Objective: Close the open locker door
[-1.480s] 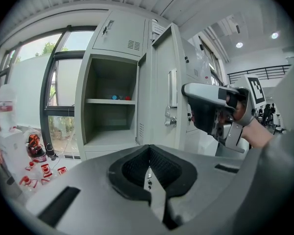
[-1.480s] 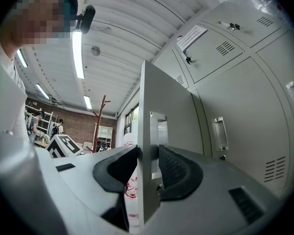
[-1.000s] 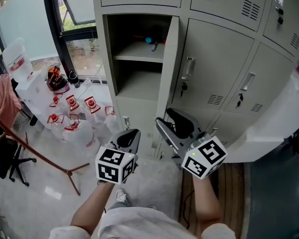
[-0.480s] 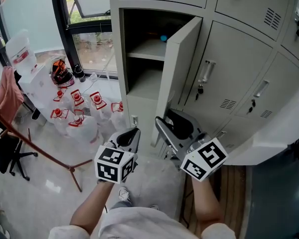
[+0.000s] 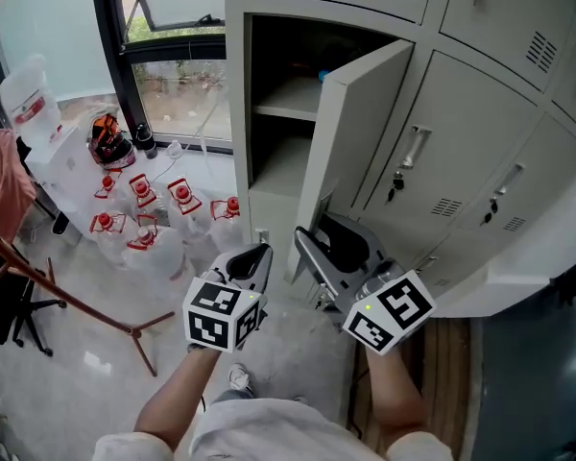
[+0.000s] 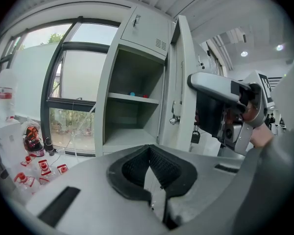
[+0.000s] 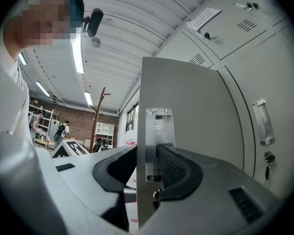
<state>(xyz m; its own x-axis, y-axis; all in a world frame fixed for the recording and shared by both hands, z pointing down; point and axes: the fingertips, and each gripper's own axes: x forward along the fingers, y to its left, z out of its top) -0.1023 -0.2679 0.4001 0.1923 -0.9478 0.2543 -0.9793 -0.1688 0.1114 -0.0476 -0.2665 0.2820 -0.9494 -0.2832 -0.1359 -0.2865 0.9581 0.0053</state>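
Note:
The open locker door (image 5: pixel 365 133) is grey, hinged on its right and stands partly swung out from the empty compartment (image 5: pixel 283 176). My right gripper (image 5: pixel 328 248) is at the door's lower free edge. In the right gripper view the door (image 7: pixel 196 106) runs between the jaws, its chrome handle (image 7: pixel 159 131) against the right pad (image 7: pixel 179 168), with the jaws shut on it. My left gripper (image 5: pixel 252 260) hangs left of the door, shut and empty, its pads (image 6: pixel 137 168) meeting and pointing at the compartment (image 6: pixel 130 116).
Closed lockers (image 5: pixel 461 161) fill the wall to the right. Several red-capped water bottles (image 5: pixel 144 229) stand on the floor at the left by the window (image 5: pixel 178 84). A red slanted pole (image 5: pixel 77 296) and a black chair (image 5: pixel 10 305) are further left. A small blue thing (image 5: pixel 323 75) lies on the shelf.
The right gripper's jaws have narrowed onto the door's edge. The door, nearly edge-on a second ago, now shows its broad outer face. The left gripper stays in place.

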